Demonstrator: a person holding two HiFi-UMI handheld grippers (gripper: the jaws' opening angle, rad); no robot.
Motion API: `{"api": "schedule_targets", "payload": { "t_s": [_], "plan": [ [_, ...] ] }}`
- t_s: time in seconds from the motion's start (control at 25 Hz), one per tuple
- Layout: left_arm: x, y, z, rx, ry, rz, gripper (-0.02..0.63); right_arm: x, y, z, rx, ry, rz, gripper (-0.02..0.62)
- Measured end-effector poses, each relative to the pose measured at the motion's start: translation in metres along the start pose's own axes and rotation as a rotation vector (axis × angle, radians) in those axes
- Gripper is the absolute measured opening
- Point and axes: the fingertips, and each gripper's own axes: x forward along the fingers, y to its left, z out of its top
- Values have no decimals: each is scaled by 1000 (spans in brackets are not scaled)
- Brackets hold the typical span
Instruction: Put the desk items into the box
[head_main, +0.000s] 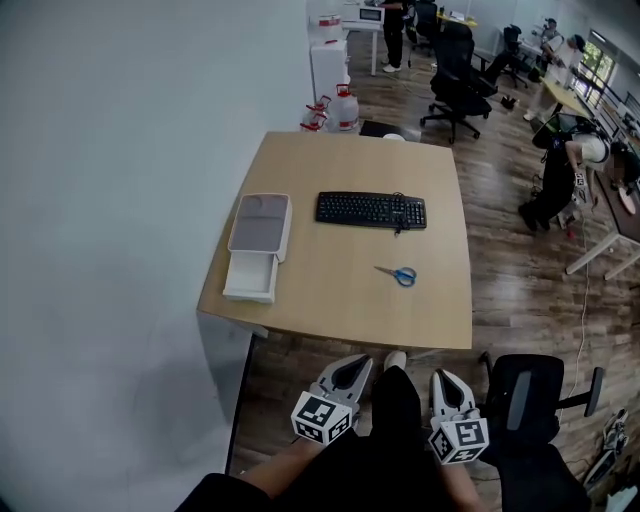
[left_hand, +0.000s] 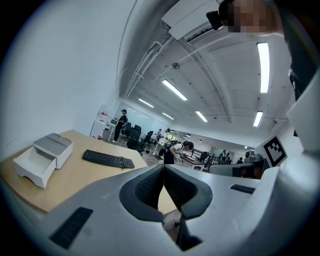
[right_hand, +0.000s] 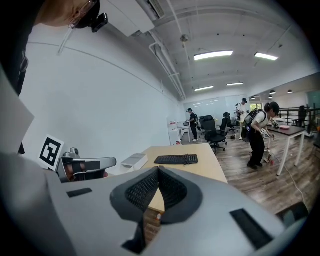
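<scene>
Closed jaws well short of scissors (head_main: 399, 274)

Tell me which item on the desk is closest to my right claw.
The blue-handled scissors, lying on the desk's right half, nearest the right claw. The black keyboard sits farther back, and the white box is away at the left edge.

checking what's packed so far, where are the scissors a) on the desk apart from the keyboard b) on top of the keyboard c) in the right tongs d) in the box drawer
a: the scissors lie flat on the desk, apart from the keyboard, and the box drawer holds nothing visible.
</scene>
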Motion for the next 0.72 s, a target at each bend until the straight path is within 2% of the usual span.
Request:
{"api": "schedule_targets", "payload": {
  "t_s": [0.32,0.48,0.72],
  "plan": [
    [83,35,-4,89,84,17,17,64,-56,10,45,-22,20,60],
    [140,60,-22,152,193,11,17,103,-95,29,73,-38,22,60],
    [226,87,-54,228,342,-29,17,149,-157,50,40,-40,15,60]
  ]
}}
